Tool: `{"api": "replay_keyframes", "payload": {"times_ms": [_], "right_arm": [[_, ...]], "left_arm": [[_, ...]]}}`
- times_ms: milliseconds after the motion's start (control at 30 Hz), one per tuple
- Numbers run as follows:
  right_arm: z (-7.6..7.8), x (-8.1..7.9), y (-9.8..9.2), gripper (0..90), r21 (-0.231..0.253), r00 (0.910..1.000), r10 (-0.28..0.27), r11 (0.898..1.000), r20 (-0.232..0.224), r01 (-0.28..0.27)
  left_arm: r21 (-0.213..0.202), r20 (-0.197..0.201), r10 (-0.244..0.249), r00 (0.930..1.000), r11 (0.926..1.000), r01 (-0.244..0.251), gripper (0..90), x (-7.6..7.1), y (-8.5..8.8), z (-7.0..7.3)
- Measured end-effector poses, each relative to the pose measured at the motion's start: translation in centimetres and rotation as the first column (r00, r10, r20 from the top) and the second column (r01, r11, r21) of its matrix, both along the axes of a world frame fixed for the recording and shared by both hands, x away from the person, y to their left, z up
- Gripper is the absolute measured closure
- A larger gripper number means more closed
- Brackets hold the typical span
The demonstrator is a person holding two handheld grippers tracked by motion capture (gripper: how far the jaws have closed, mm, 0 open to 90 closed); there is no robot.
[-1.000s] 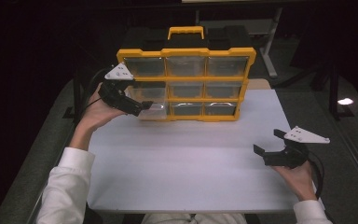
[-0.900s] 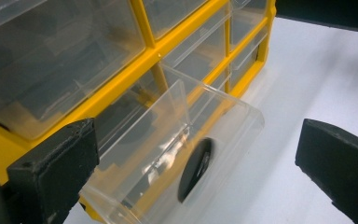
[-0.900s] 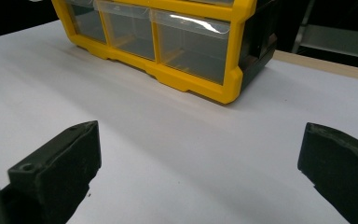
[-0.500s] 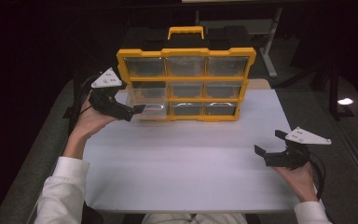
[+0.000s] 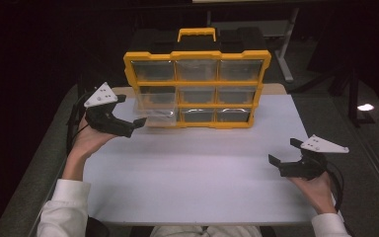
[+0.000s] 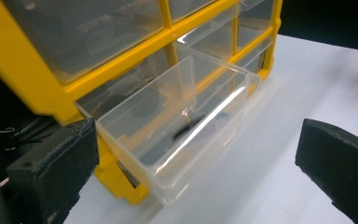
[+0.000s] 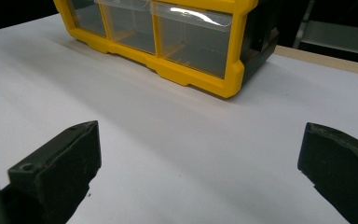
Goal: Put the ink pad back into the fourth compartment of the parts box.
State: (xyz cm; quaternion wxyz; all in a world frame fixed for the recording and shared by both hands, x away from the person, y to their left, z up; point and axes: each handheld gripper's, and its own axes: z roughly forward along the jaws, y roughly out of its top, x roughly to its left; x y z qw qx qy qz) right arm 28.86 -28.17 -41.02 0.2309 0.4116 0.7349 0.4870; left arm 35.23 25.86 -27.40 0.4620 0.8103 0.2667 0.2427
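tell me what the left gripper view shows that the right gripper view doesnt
Left gripper view: a clear drawer pulled out of the cabinet's bottom row, a dark object lying inside, wide-open jaws either side. Right gripper view: closed drawer fronts at the cabinet's other end and a tan table edge. Both: the yellow cabinet and white tabletop.

Drawer (image 6: 177, 126) contents a dark unclear shape, organiser (image 7: 168, 37) top cropped

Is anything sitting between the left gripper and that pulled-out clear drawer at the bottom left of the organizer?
Nothing visible. The left gripper is open right beside the clear drawer, which juts out of the yellow organizer. In the left gripper view, bare white table lies between its jaws ahead of the drawer's front.
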Motion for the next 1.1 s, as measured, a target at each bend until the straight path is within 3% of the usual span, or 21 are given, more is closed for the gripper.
{"api": "replay_keyframes", "payload": {"times_ms": [367, 633, 833, 1100], "right_arm": [[0.0, 0.0, 0.0, 0.0, 0.001, 1.0, -0.002, 1.0, -0.003, 0.002], [0.1, -0.1, -0.1, 0.0, 0.01, 1.0, -0.003, 1.0, 0.004, 0.003], [0.1, -0.1, -0.2, 0.0, 0.04, 0.9999, 0.0, 0.999, 0.013, 0.0], [0.0, -0.2, -0.3, 0.0, 0.059, 0.9998, 0.0, 0.998, 0.022, -0.001]], "left_arm": [[-0.016, -0.001, -0.002, 1.0, 0.9999, 0.002, 0.0, -1.3, 0.9, -2.1], [-0.036, 0.002, 0.028, 0.9996, 0.999, -0.028, 0.0, -1.8, 1.9, -3.9], [-0.057, -0.013, 0.042, 0.999, 0.9974, -0.043, 0.0, -2.1, 2.2, -5.3], [-0.054, -0.016, 0.049, 0.9987, 0.9973, -0.05, 0.0, -2.5, 2.4, -6.9]]}}
